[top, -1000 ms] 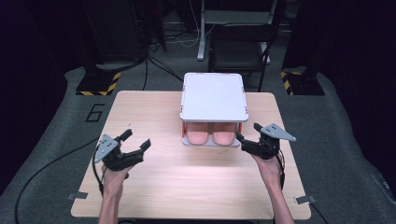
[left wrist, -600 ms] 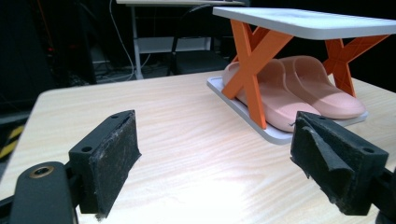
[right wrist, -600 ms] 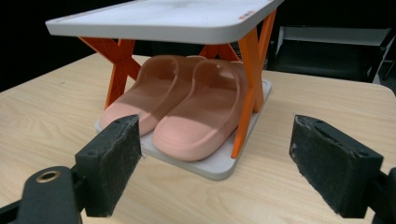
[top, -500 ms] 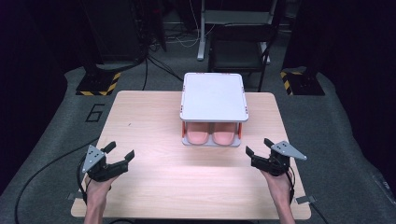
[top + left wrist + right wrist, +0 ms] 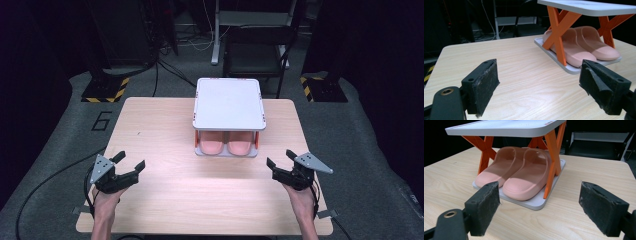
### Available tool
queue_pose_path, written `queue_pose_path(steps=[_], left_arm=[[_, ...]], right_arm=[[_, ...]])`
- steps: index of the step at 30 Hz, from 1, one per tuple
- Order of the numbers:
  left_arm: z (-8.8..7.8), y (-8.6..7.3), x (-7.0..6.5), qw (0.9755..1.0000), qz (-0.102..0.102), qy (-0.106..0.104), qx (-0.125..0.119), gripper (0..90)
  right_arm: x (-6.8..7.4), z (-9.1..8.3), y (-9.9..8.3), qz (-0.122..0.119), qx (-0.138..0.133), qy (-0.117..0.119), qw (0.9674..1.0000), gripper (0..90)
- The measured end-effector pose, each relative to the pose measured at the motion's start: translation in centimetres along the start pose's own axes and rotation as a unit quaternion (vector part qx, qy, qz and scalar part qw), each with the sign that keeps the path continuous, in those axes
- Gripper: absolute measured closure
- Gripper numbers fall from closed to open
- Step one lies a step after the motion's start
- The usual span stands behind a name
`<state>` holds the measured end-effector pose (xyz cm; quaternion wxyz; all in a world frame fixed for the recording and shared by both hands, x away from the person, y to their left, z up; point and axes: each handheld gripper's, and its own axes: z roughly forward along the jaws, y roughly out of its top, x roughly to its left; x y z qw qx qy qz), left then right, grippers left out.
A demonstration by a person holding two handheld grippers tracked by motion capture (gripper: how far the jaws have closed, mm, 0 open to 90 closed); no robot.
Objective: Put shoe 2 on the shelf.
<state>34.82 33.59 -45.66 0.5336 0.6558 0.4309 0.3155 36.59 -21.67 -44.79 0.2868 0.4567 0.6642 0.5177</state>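
Pink slippers (image 5: 226, 147) sit as a pair, side by side and touching, on the lower white tray of a small rack (image 5: 229, 102) with orange X-shaped legs, toes pointing toward the person's edge of the bench (image 5: 165, 125). Over the last second both hands have drawn back from the rack: the left tongs (image 5: 131, 163) were up near the middle of the bench and now hang over its near left corner, and the right tongs (image 5: 277, 161), which were just beside the rack's front right corner, have dropped back and outward toward the near right edge. That retreat, with the slippers lying neatly under the top shelf, reads as work on the rack being done or paused rather than a reach beginning; nothing is being approached. Both tongs (image 5: 536, 82) gape wide with nothing between the pads, which the left gripper view shows plainly, and the right tongs (image 5: 539, 207) are likewise spread and empty in the right gripper view. The slippers (image 5: 584, 46) lie ahead and to the right of the left tongs, well apart; from the right tongs the slippers (image 5: 520, 173) lie ahead and slightly left, nearer but still clear of the pads, with bare bench between
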Motion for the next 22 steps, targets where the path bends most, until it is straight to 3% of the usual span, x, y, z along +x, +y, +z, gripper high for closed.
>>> queue_pose_path(steps=[22], left_arm=[[0.12, -0.33, 0.05, 0.9999, 0.01, -0.005, 0.013, 15.2]], right_arm=[[-0.28, 0.55, -0.28, 0.0, 0.018, 0.004, 0.9998, 16.1]])
